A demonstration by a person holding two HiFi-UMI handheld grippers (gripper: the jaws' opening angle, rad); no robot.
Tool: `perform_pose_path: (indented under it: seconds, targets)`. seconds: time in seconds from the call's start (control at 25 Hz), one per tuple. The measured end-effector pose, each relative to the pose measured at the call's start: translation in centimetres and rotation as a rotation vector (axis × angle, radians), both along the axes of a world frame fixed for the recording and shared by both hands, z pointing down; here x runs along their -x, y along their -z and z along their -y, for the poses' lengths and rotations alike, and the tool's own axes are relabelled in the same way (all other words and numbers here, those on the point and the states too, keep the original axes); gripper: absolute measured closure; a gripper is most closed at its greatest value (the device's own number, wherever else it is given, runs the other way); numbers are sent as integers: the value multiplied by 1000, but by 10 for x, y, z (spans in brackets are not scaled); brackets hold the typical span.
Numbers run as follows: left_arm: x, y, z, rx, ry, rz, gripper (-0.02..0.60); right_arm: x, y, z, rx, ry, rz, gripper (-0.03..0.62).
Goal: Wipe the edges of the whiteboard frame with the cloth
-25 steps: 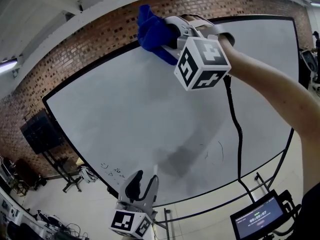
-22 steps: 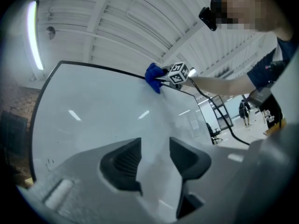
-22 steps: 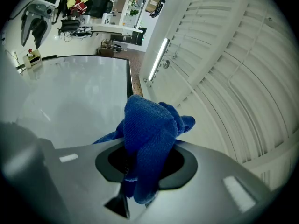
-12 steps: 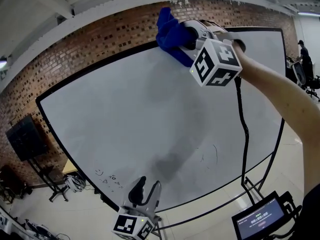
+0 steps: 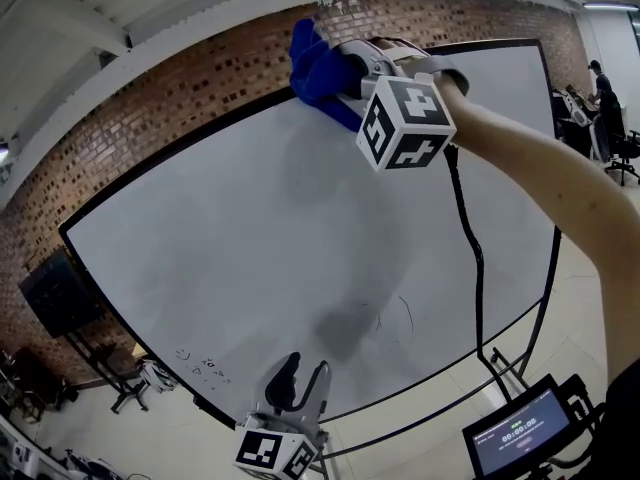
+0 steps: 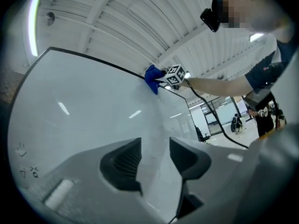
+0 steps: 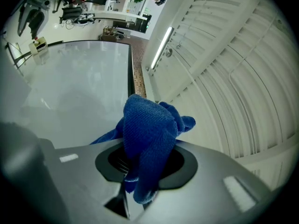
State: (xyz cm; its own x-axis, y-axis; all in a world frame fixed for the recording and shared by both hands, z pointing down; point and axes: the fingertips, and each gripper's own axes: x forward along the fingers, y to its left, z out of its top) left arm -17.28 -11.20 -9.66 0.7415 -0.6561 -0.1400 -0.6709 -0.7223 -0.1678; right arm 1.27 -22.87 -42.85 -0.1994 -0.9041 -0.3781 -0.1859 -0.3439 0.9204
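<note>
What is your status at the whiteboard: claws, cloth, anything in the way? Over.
Right claw shut on blue cloth. Cloth at whiteboard frame, top edge. Left claw open, empty, down low. Nothing in the way.

screen (image 5: 518, 435): white clock-style digits on a blue display, small line of text under them, both too small to read.
whiteboard (image 5: 300, 238): faint handwritten marks (image 5: 200, 363) near its lower-left corner, plus a few thin pen strokes lower middle; illegible.
cube (image 5: 405, 120) on right tool (image 5: 342, 70): black-and-white square marker patterns, no letters or digits.
cube (image 5: 272, 453) on left tool (image 5: 303, 368): same kind of pattern, no readable text.
</note>
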Motion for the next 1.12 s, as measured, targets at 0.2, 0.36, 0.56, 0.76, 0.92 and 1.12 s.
perform_pose_path:
  seconds: [0.2, 0.36, 0.56, 0.76, 0.92, 1.12]
  targets:
    - [-33, 8, -1, 15, 51, 13, 390, -29, 8, 5, -6, 35, -19, 470]
    - [-26, 7, -3, 24, 87, 14, 390, -32, 10, 7, 0, 68, 4, 470]
    - [-38, 1, -10, 8, 99, 23, 390, -34, 2, 3, -7, 95, 7, 470]
    - [-36, -4, -12, 11, 109, 20, 390, -26, -2, 3, -8, 104, -10, 470]
    - [-38, -15, -12, 36, 105, 17, 390, -27, -1, 2, -14, 109, -13, 470]
    - [-43, -23, -7, 62, 80, 23, 390, -36, -3, -1, -20, 111, 8, 470]
